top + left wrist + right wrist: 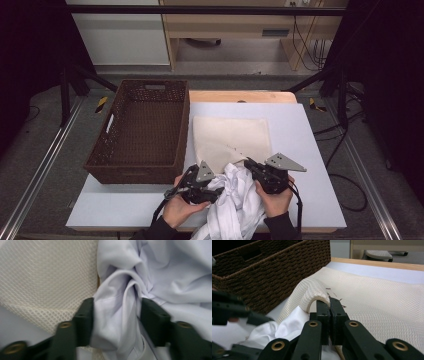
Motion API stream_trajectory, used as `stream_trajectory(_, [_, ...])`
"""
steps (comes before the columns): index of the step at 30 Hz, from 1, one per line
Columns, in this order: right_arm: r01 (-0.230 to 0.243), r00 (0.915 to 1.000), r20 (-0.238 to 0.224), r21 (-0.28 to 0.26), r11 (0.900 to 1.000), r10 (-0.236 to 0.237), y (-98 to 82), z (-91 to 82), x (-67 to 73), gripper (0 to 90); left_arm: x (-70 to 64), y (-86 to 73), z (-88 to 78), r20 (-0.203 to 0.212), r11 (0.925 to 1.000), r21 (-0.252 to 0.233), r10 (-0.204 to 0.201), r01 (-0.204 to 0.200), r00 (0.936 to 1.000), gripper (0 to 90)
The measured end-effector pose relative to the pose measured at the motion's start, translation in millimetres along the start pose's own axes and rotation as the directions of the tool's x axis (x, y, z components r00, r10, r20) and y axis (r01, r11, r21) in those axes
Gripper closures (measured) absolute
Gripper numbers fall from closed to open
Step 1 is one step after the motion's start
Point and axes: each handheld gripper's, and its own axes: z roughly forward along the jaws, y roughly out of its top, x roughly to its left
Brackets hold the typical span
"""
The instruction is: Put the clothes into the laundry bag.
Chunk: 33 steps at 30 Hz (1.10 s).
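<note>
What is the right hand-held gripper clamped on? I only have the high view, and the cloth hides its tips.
Observer: Right hand-held gripper is shut on a raised edge of the cream mesh bag, holding it up off the table.
Operator: And the left one?
Observer: Left hand-held gripper has a fold of the white garment between its jaws. I can't tell whether they press on it.
Operator: Any garment in the bag yet?
Observer: The right gripper view shows some white garment just under the lifted edge. How far inside it goes is hidden.
</note>
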Motion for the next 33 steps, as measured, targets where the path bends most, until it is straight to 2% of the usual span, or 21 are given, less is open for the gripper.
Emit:
stream_trajectory(1, [0.002, 1.0, 0.001, 0.002, 1.0, -0.002, 0.0, 0.1, 0.0, 87.9, -1.7, -1.3, 2.5, 0.025, 1.0, 0.008, -0.001, 0.001, 0.9997, 62.6])
stream_trajectory(2, [0.003, 1.0, 0.002, 0.003, 1.0, -0.003, -0.2, 0.6, -0.1, 87.8, -4.3, -2.0, 4.0, 0.035, 1.0, -0.005, -0.002, 0.002, 0.9994, 69.4])
stream_trajectory(3, [0.003, 1.0, 0.003, 0.004, 1.0, -0.003, -0.4, 1.0, 0.1, 87.9, -7.3, -1.8, 4.0, 0.042, 0.9999, -0.012, 0.011, -0.01, 0.999, 75.8])
stream_trajectory(5, [0.001, 1.0, 0.002, 0.0, 1.0, -0.001, -0.9, 1.8, 0.2, 87.9, -13.9, 0.4, 1.8, 0.057, 0.9987, -0.043, 0.031, -0.028, 0.9979, 81.5])
stream_trajectory(9, [-0.005, 1.0, -0.003, -0.002, 1.0, 0.005, -1.5, 2.6, 0.5, 88.0, -19.4, 7.8, 2.4, 0.085, 0.9955, -0.085, 0.048, -0.041, 0.9952, 82.6])
stream_trajectory(12, [-0.001, 1.0, -0.007, -0.006, 1.0, 0.001, -1.9, 3.3, 1.7, 88.0, -20.1, 14.2, 12.1, 0.095, 0.9946, -0.097, 0.047, -0.038, 0.9944, 82.6])
stream_trajectory(14, [-0.006, 0.9999, -0.013, -0.009, 1.0, 0.006, -1.9, 3.8, 2.4, 88.0, -19.4, 18.6, 21.1, 0.083, 0.9943, -0.096, 0.055, -0.047, 0.995, 82.7])
stream_trajectory(17, [-0.007, 0.9997, -0.023, -0.014, 1.0, 0.007, -1.3, 2.9, 2.9, 88.0, -15.4, 23.3, 34.4, 0.06, 0.9964, -0.066, 0.057, -0.053, 0.9966, 82.8])
stream_trajectory(19, [-0.002, 0.9996, -0.028, -0.025, 1.0, 0.001, -0.3, 1.2, 3.1, 88.0, -11.6, 24.9, 43.6, 0.003, 0.9976, -0.003, 0.07, -0.07, 0.9976, 82.8])
stream_trajectory(21, [-0.003, 0.9993, -0.037, -0.037, 0.999, 0.002, 1.2, -1.0, 3.4, 88.0, -6.6, 24.3, 49.1, -0.015, 0.9981, 0.014, 0.061, -0.06, 0.998, 82.4])
stream_trajectory(24, [0.004, 0.9995, -0.031, -0.038, 0.999, -0.005, 2.9, -3.4, 3.5, 88.0, -0.1, 22.4, 48.4, -0.004, 0.9996, -0.005, 0.029, -0.029, 0.9996, 78.5])
stream_trajectory(26, [-0.001, 0.9996, -0.027, -0.033, 0.999, 0.0, 2.2, -3.3, 2.4, 88.0, -0.5, 20.2, 43.5, -0.01, 0.9988, -0.027, 0.04, -0.04, 0.9992, 71.2])
stream_trajectory(29, [0.004, 0.9998, -0.02, -0.023, 1.0, -0.004, 1.3, -2.4, 1.5, 87.9, -1.8, 18.1, 31.9, -0.008, 0.9978, -0.057, 0.033, -0.033, 0.9994, 54.7])
stream_trajectory(31, [0.003, 0.9998, -0.019, -0.02, 1.0, -0.004, 1.1, -2.2, 1.5, 87.8, -2.1, 17.7, 20.9, 0.009, 0.9971, -0.07, 0.031, -0.031, 0.9995, 47.0])
stream_trajectory(33, [0.003, 0.9998, -0.018, -0.019, 1.0, -0.003, 1.1, -2.1, 1.6, 87.8, -3.7, 17.4, 9.3, 0.048, 0.9968, -0.075, 0.032, -0.028, 0.9983, 35.0])
